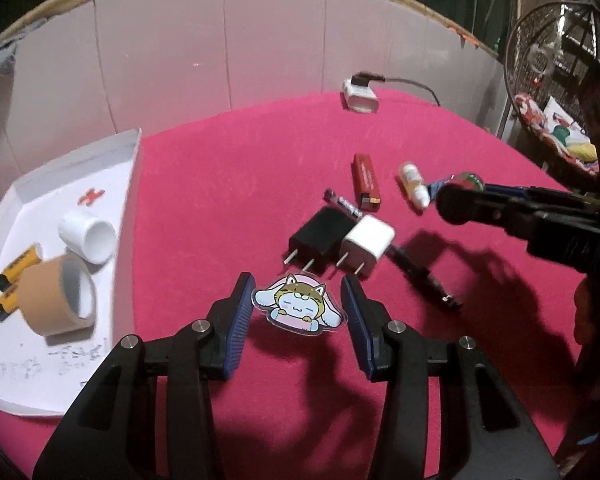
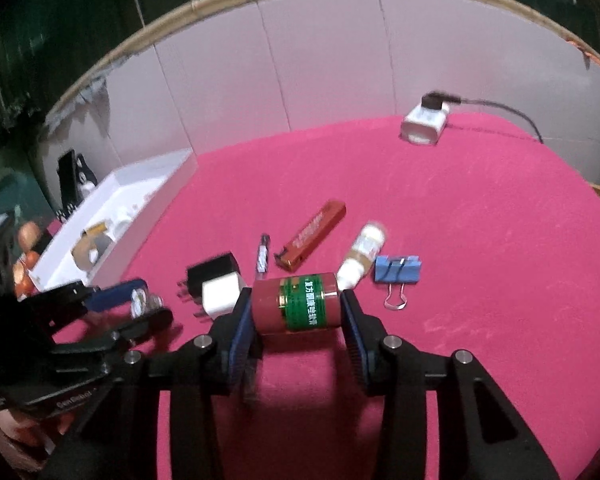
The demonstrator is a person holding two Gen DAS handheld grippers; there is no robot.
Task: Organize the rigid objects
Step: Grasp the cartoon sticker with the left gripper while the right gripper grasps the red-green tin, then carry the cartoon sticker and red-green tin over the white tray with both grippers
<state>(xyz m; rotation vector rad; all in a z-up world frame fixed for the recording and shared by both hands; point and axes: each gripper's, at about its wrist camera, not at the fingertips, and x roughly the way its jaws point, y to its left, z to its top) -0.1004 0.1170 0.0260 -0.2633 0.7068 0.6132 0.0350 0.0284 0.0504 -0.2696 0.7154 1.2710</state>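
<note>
Right wrist view: large battery held, acrylic charm bracketed by the other tongs

Right wrist view shows the right gripper (image 2: pixel 298 312) closed on a fat red-and-green battery (image 2: pixel 296 304), pads on its two flat end caps, cylinder lying crosswise and apparently lifted off the pink cloth (image 2: pixel 480 240). Judgement: dense, stiff metal can with a glossy wrap; the end-cap hold stops rolling, though smooth ends could slip if tilted.

At 11 o'clock of the battery lie a slim red lighter (image 2: pixel 312 236) and a small vial (image 2: pixel 263 257); at 1 o'clock a white bottle (image 2: pixel 362 258), at 2 o'clock a blue binder clip (image 2: pixel 398 270).

Left gripper (image 1: pixel 298 300) stands wide open, holding nothing, fingers either side of a flat cartoon charm (image 1: pixel 296 304). Thin, hard, slick plastic lying flush on cloth: probably light but awkward; pinch its edges. Black charger (image 1: pixel 320 240) and white charger (image 1: pixel 366 242) sit at 12 o'clock of it.

White tray (image 1: pixel 130 168) at 9 o'clock holds a tape roll (image 1: pixel 60 296), a white tube (image 1: pixel 88 240) and yellow batteries (image 1: pixel 18 268).
</note>
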